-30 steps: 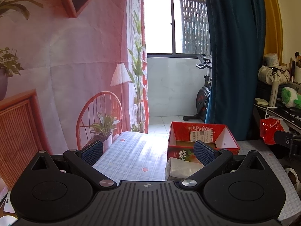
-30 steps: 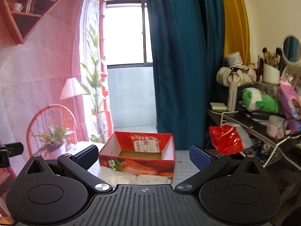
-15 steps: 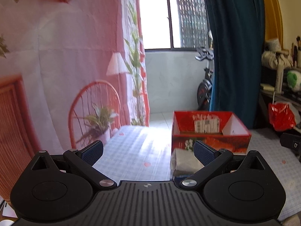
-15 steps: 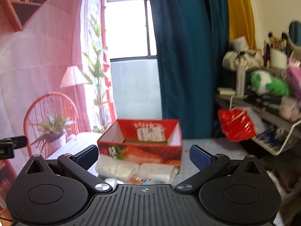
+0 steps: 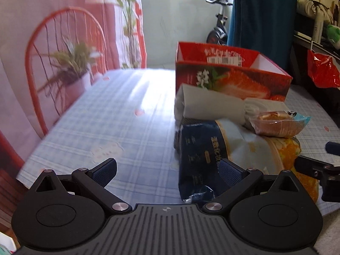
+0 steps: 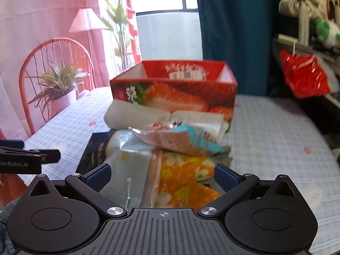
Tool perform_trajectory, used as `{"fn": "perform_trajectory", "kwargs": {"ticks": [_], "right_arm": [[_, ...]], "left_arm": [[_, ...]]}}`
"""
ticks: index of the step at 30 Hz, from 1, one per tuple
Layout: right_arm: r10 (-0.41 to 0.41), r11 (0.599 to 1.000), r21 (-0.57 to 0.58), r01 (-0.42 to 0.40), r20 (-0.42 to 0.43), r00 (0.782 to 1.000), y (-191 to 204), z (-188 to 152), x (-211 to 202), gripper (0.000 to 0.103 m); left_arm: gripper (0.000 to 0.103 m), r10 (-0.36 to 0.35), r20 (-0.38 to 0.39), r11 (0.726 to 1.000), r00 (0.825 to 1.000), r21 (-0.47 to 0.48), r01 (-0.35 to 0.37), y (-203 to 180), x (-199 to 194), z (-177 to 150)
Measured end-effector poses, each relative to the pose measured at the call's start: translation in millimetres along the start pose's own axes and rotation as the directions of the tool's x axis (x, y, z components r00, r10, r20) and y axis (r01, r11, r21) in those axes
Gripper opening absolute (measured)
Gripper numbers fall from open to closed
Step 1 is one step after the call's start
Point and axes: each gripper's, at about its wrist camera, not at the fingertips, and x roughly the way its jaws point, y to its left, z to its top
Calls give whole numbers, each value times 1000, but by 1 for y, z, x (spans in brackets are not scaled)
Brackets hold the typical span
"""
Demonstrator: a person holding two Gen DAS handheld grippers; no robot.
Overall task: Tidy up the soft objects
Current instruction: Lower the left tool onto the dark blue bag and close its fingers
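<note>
Both cameras have tipped down since a second ago: the window and upper curtain have slid out of the top, and the table (image 5: pixel 102 114) with its pale blue check cloth fills the middle of each view. The pile in front of the box (image 5: pixel 231 72), earlier only a pale sliver behind the grippers, is in full sight and much closer. Left gripper (image 5: pixel 167 171) hovers low over the cloth with jaws wide apart and nothing between them; its right finger sits in front of the dark blue packet (image 5: pixel 196 155). Right gripper (image 6: pixel 162 175) also has jaws apart, nothing clamped, straddling the near end of the orange floral cloth (image 6: pixel 180 176). Each gripper shows at the edge of the other's view. The soft things lie in a loose heap on the table, touching the box's strawberry-printed front wall. Rolled grey cloth (image 5: pixel 210 106) lies against the box, lengthwise along it. A cake in a clear wrapper (image 5: pixel 276 124) with a light blue end rests on top of the heap, overlapping the grey roll and the floral cloth. The floral cloth is pale blue on the left half, orange with white flowers on the right, with a seam between. The dark blue packet lies flat at the heap's left edge, partly under the floral cloth, its near end crinkled. The box stands open-topped; what shows of its inside holds only a white label on the far wall. Right-wrist view is motion-blurred. A red bag (image 6: pixel 303 76) hangs at the right, off the table.
</note>
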Motion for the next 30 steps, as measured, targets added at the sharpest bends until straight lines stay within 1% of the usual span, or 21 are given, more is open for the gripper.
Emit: {"fn": "perform_trajectory", "kwargs": {"ticks": [1,2,3,5,6,8,11,13,15,17,19,21,23,25,28,30], "right_arm": [[14,1000,2,-14,-13,1000,-2,-1,5,98],[29,1000,-2,-29,-26,999,-2,-2,10,91],[41,999,-12,-42,-38,998,-1,-4,14,87],[57,997,-41,-59,-62,996,2,-6,23,72],[60,996,-54,-64,-78,995,4,-7,27,70],[67,995,-69,-74,-103,992,5,-10,35,60],[83,994,-64,-92,-135,987,4,-11,44,51],[84,993,-71,-95,-144,986,4,-11,49,49],[91,992,-78,-104,-153,984,4,-12,55,48],[96,991,-79,-110,-162,982,3,-13,60,49],[99,991,-74,-112,-163,982,3,-12,63,51],[106,991,-64,-117,-161,981,2,-12,66,54],[108,991,-67,-119,-154,982,2,-14,68,55],[103,990,-84,-116,-144,984,3,-16,69,53],[98,989,-102,-111,-130,987,3,-17,70,47],[104,988,-105,-118,-123,987,3,-16,72,45]], "left_arm": [[103,-31,-15,999,999,-21,30,3,5,-1],[103,-58,-28,997,998,-46,56,7,10,-1],[103,-79,-38,995,996,-71,76,11,17,-2],[103,-100,-60,991,993,-97,94,10,26,-3],[103,-106,-71,990,992,-100,99,10,32,-4],[102,-117,-91,989,989,-103,107,8,39,-6],[98,-146,-99,985,984,-107,135,6,49,-7],[87,-173,-121,979,977,-133,157,8,57,-6],[87,-174,-153,976,973,-158,149,9,65,-5],[85,-162,-178,978,971,-159,134,8,71,-5],[85,-171,-189,976,967,-170,139,9,76,-6],[85,-198,-184,968,963,-190,163,11,80,-6],[86,-202,-174,968,964,-186,170,11,83,-9],[87,-206,-165,967,964,-188,175,12,87,-12],[90,-225,-157,956,962,-227,187,17,96,-14],[91,-220,-154,959,963,-216,184,17,99,-14]]}}
